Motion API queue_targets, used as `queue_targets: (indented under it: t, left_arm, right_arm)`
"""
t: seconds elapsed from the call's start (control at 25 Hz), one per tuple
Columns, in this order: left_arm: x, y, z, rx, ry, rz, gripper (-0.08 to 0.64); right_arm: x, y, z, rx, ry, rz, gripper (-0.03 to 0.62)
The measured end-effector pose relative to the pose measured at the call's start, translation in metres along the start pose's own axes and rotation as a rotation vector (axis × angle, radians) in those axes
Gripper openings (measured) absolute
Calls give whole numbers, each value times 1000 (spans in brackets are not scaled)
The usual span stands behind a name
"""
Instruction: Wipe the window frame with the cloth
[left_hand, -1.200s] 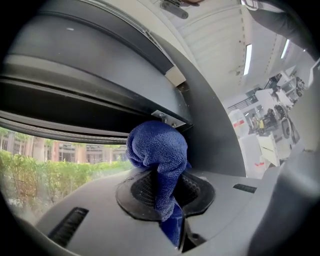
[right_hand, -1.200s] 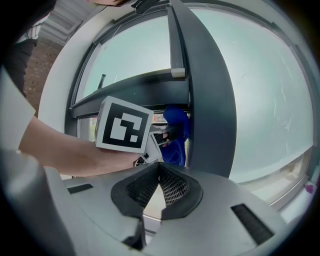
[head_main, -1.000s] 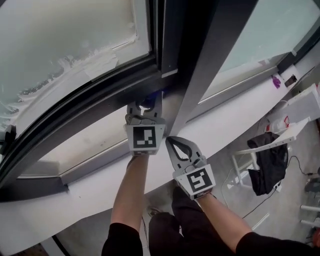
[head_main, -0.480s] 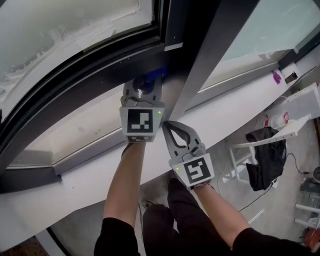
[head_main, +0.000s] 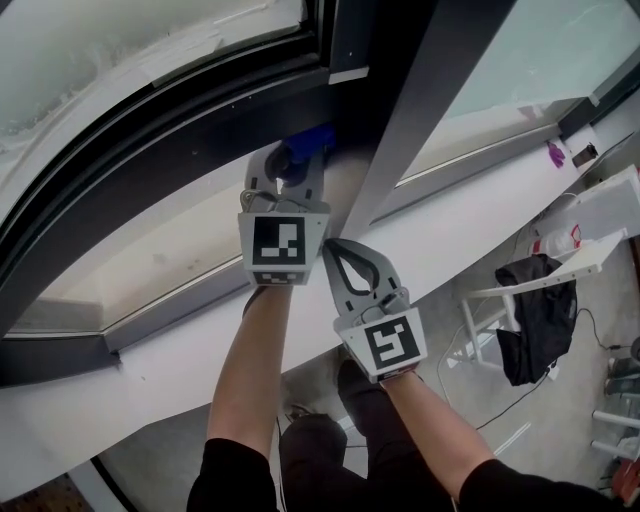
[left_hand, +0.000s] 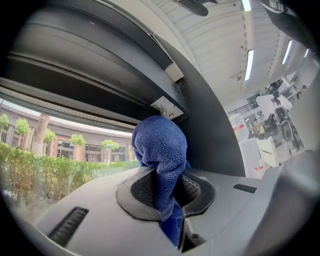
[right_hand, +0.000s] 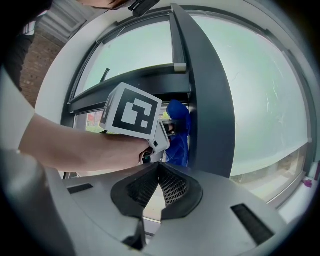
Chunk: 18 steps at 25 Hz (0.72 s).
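— What do our left fingers hold?

— Our left gripper (left_hand: 169, 200) holds the blue cloth (left_hand: 160, 150). Its two jaws squeeze the cloth from both sides. A fat bunch of cloth sticks out past the fingertips. A little bit of it hangs back behind them.

— Where is the cloth?

— The bunch in front of our left fingertips is right up at the dark window frame (head_main: 190, 130). It sits in the corner where the frame meets the upright post (head_main: 420, 110). A small metal plate (left_hand: 164, 107) is on the frame just above the cloth. We cannot tell how hard the cloth pushes on the frame.

— What do we see to the left of those fingers?

— We see green bushes (left_hand: 30, 165) through the glass, under the frame.

— And our right fingers?

— Our right gripper (head_main: 336, 255) is closed, and nothing is in it. The two tips touch each other. A small gap shows behind the tips, and it is empty.

— Where is it?

— It is just beside our left gripper, a bit lower, at the foot of the post. The white sill (head_main: 180, 360) lies under both of them. Right in front of our right fingertips is the left gripper's marker cube (right_hand: 131, 111). The cloth shows just past the cube, next to the post.
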<state>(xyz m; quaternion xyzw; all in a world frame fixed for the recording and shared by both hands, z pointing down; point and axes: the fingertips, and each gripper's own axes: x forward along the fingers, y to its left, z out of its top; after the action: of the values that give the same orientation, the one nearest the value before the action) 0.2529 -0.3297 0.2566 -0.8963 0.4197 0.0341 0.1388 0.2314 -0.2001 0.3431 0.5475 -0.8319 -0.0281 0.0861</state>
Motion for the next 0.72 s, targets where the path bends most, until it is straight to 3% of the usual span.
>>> queue_targets:
  t: [0.2,0.32,0.44,0.56,0.72]
  left_arm:
    - [-1,-5,-6,35,-15,-19,52]
    - [0,-3,-5,15,-50,-16,52]
    - [-1,-2,-9,38,-31,-37,52]
    - [-2,-6,-14,73,-34,-48,51]
    - [-4,-3,-27,53,-26,-14,51]
  right_arm:
    - [19,3,-37,24,19,-18,6]
    - [33,8,-56,12,40,-8,6]
    - [42,11,-70,38,19,-12,6]
    - [44,5,-80,97,3,-55,6]
    - [47,-2,-80,83,-2,-79,6]
